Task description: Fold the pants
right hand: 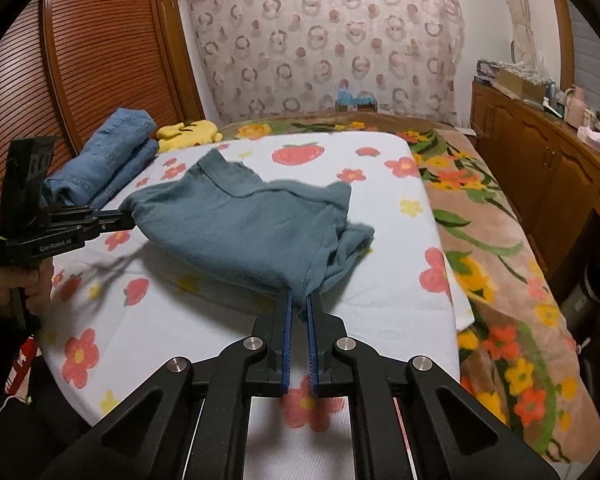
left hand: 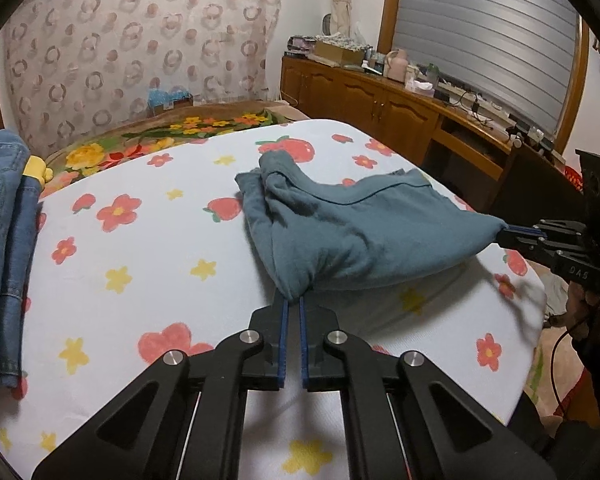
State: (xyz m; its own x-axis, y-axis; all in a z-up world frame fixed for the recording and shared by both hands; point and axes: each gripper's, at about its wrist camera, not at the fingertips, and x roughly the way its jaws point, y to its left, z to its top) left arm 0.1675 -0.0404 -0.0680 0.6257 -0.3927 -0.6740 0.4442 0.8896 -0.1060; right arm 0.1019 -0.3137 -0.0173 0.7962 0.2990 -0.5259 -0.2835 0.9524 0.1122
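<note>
Bedroom: bed (right hand: pixel 380 312) covered by a white sheet printed with red flowers, yellow stars and strawberries, over a tan floral blanket (right hand: pixel 496 248).
Far wall: sheer curtain with ring pattern (right hand: pixel 328 40).
Right side: long brown wooden cabinet (left hand: pixel 380 100) carrying small clutter.
Left edge of bed: folded blue denim jeans (right hand: pixel 112 156); a yellow plush toy (right hand: pixel 188 132) just beyond them.
Task item: teal soft-knit pants (left hand: pixel 352 232), bunched, mid-bed, near edge raised off the sheet, far part resting on it.
Left claw (left hand: pixel 293 300): blue-padded black fingers clamped on one near corner of the pants.
Right claw (right hand: pixel 300 300): clamped on the other near corner; cloth stretched between the two.
</note>
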